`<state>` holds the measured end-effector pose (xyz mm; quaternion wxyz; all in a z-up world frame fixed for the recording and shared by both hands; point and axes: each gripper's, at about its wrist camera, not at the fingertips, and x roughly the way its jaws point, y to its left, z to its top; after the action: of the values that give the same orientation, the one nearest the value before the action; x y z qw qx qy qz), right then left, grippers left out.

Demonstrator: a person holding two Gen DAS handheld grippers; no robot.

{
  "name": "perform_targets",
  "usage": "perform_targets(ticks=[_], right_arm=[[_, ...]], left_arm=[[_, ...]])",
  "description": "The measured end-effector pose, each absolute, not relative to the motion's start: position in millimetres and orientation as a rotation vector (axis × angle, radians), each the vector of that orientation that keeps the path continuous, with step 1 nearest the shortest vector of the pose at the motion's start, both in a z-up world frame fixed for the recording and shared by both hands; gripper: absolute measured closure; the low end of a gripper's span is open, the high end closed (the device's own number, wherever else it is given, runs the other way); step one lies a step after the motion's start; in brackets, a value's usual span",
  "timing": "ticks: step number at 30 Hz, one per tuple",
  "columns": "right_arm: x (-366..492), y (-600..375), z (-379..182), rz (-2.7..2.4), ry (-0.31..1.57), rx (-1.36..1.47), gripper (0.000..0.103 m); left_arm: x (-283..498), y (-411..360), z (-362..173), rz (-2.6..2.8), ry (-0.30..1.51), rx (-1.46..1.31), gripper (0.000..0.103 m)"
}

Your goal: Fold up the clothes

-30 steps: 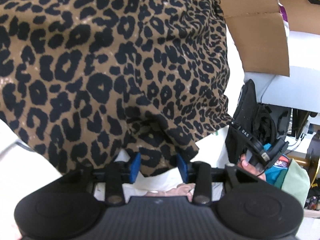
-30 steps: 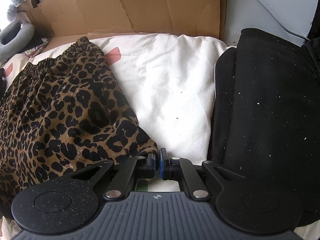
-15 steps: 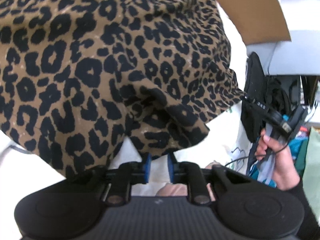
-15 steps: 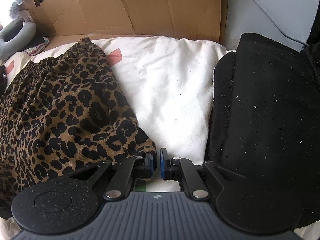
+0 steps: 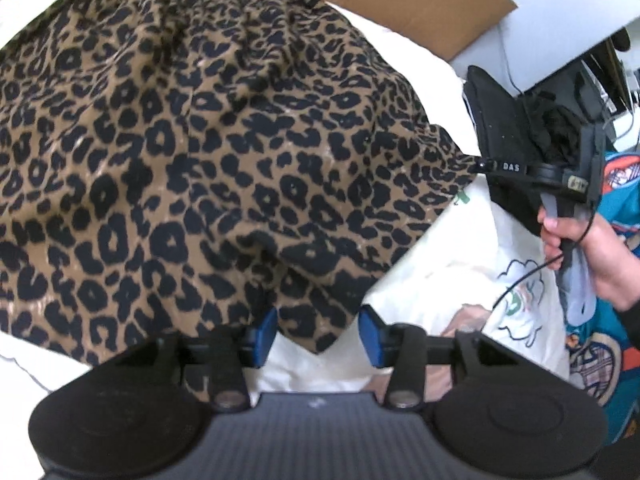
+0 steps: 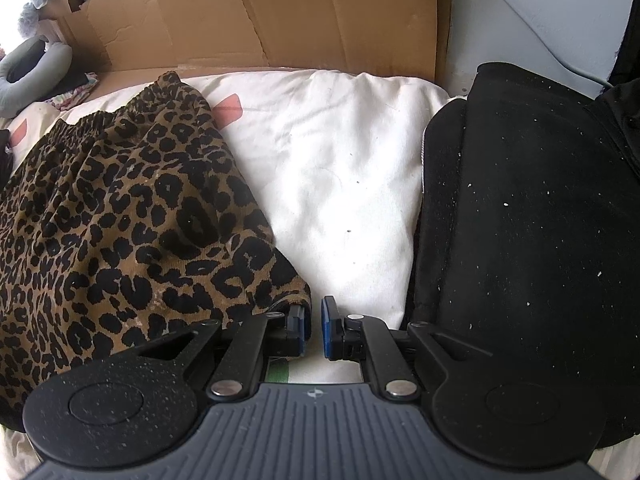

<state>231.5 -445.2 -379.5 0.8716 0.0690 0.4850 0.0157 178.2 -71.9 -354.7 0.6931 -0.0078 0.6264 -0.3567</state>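
Sitting wide open, the left gripper (image 5: 318,336) has a hem corner of the leopard-print skirt (image 5: 208,152) drooping between its blue pads, not pinched. The right gripper (image 6: 314,328) is nearly closed on nothing, its left pad against the skirt's other corner. Skirt's spread over the white bedding (image 6: 340,184), beside a black garment (image 6: 520,220).

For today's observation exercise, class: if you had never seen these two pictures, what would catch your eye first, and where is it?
The leopard-print garment dominates, spread over the white bedding and filling most of the left wrist view. The left gripper stands open at its near corner. In the right wrist view a black garment lies on the right, with brown cardboard standing behind.
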Motion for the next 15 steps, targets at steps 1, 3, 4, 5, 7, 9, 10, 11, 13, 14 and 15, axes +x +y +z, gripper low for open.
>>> perform_targets(ticks=[1,3,4,5,7,9,10,11,13,14,15], right_arm=[[231.6,-444.9,-379.3,0.033,1.012,0.142,0.097],[231.6,-444.2,-378.2,0.033,1.005,0.133,0.097],[231.4,-444.0,-376.8,0.035,0.997,0.128,0.097],[231.0,-444.3,-375.1,0.036,0.988,0.127,0.097],[229.9,-445.4,-371.2,0.040,0.968,0.130,0.097],[228.7,-446.5,-367.9,0.039,0.950,0.134,0.097],[228.2,-446.9,-366.3,0.038,0.942,0.136,0.098],[227.3,-447.2,-364.3,0.036,0.931,0.137,0.098],[224.8,-447.0,-358.9,0.031,0.901,0.131,0.099],[222.7,-445.4,-355.2,0.032,0.883,0.116,0.099],[220.4,-443.0,-351.3,0.036,0.864,0.096,0.099]], left_arm=[[177.3,-73.3,-352.7,-0.799,1.383,0.002,0.076],[175.5,-76.2,-348.6,-0.802,1.351,0.040,0.094],[174.6,-77.6,-346.6,-0.804,1.335,0.060,0.099],[173.8,-79.0,-344.5,-0.805,1.319,0.079,0.100],[172.6,-73.3,-342.0,-0.793,1.329,0.093,0.100],[171.5,-66.4,-339.6,-0.778,1.345,0.105,0.100],[170.9,-62.9,-338.4,-0.771,1.352,0.110,0.100],[170.4,-59.4,-337.2,-0.763,1.360,0.116,0.101],[169.4,-53.4,-335.1,-0.753,1.373,0.121,0.101],[169.0,-51.0,-334.4,-0.752,1.378,0.118,0.101],[168.7,-48.7,-333.6,-0.750,1.383,0.115,0.101]])
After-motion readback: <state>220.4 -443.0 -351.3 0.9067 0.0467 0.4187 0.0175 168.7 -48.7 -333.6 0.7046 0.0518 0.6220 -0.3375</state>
